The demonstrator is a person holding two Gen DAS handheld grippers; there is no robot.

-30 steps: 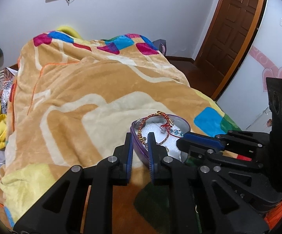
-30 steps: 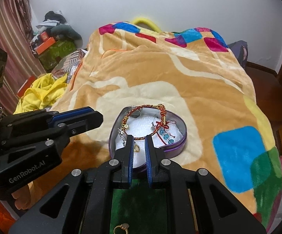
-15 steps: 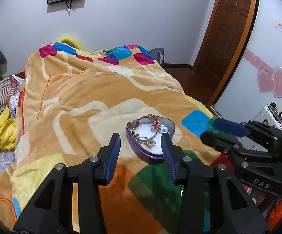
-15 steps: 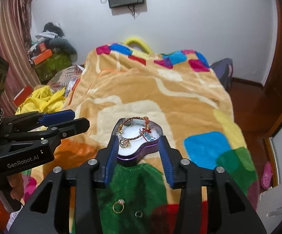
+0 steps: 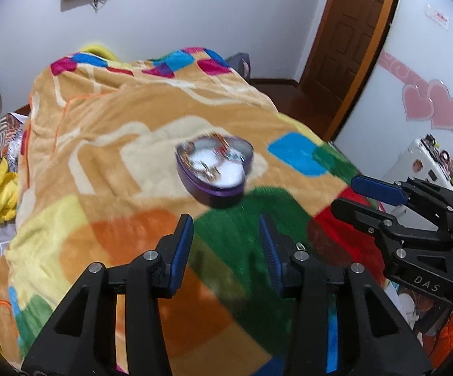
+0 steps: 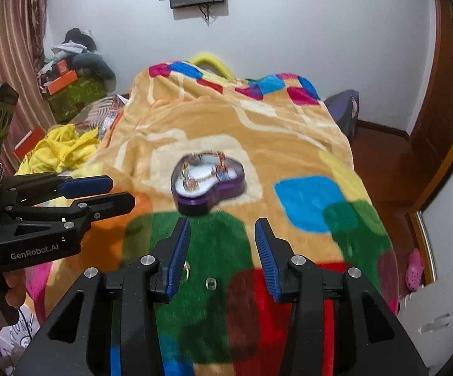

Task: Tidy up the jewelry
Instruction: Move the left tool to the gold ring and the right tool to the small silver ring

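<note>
Now both tools hang spread and empty over the bed: left tool (image 5: 226, 244), right tool (image 6: 223, 244). Just ahead of the right one a small ring (image 6: 210, 283) lies on the blanket (image 6: 301, 200), likely light, hard and slippery, best pinched across its band. Beyond sits the heart-shaped box (image 6: 207, 178), bracelets (image 6: 204, 167) inside, its point toward the tools.

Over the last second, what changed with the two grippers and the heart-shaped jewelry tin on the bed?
Both the left gripper and the right gripper went from nearly shut at the purple heart tin to wide open, and both pulled back from it, empty. The tin stayed on the blanket with the bracelets inside. Two small rings remain loose on the green patch.
</note>
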